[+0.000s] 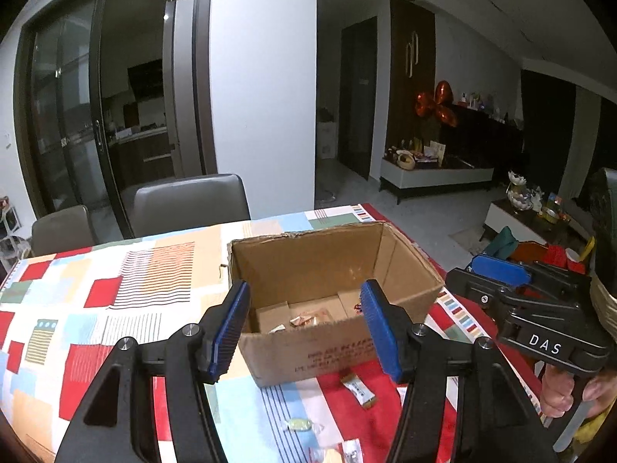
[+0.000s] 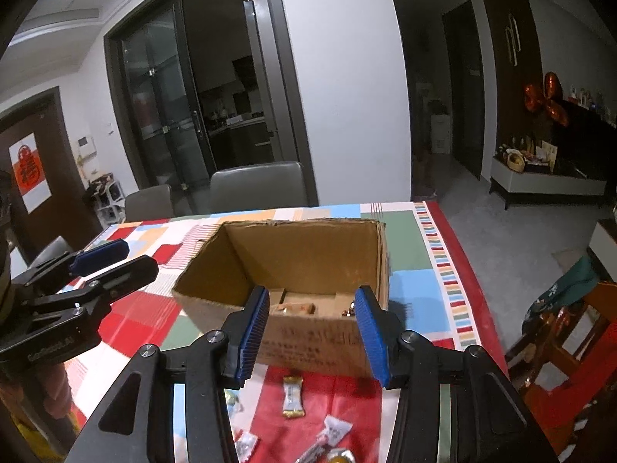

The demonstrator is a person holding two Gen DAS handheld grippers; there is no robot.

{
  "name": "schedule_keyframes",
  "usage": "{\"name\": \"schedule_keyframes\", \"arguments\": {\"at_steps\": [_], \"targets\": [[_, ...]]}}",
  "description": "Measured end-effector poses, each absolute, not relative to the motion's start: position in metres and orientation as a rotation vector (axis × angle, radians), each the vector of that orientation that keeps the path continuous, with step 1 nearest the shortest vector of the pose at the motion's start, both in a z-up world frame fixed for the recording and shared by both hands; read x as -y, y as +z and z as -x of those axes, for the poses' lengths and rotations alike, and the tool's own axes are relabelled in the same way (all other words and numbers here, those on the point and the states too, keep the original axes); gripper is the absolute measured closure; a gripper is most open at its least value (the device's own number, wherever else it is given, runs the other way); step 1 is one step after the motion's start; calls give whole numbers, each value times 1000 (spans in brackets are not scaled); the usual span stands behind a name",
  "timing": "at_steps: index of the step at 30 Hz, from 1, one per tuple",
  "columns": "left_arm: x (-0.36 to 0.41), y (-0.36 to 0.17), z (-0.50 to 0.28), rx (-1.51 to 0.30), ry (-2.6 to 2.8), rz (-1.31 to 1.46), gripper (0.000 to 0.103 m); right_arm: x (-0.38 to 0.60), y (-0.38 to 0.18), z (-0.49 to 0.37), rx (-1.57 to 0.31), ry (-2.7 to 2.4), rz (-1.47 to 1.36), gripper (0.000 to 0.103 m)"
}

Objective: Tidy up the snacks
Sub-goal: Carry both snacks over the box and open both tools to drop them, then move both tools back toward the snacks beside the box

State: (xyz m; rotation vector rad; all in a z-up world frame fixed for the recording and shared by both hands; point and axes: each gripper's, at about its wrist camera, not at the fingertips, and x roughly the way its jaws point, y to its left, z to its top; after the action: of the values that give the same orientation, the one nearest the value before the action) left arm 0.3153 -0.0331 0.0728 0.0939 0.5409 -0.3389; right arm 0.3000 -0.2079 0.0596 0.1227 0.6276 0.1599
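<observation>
Right wrist view shows my right gripper (image 2: pixel 312 332) and left gripper (image 1: pixel 304 328) both spread and empty above loose snacks (image 2: pixel 293 401) before the box (image 2: pixel 285 270), so a hasty pinch could skid one off the table (image 2: pixel 424 270).

We see an open cardboard box (image 2: pixel 304 332) standing upright on the table near its far right corner, a few wrapped snacks (image 2: pixel 297 307) on its bottom. More wrapped candies (image 2: pixel 293 395) lie scattered before it toward the near edge.
</observation>
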Motion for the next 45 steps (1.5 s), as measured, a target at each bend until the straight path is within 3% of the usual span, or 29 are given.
{"name": "schedule_keyframes", "arguments": {"at_steps": [17, 45], "targets": [[58, 42, -250, -526, -447, -166, 44, 225, 39, -234, -653, 165, -125, 56], [109, -75, -254, -828, -613, -256, 50, 240, -81, -222, -955, 215, -164, 61]]}}
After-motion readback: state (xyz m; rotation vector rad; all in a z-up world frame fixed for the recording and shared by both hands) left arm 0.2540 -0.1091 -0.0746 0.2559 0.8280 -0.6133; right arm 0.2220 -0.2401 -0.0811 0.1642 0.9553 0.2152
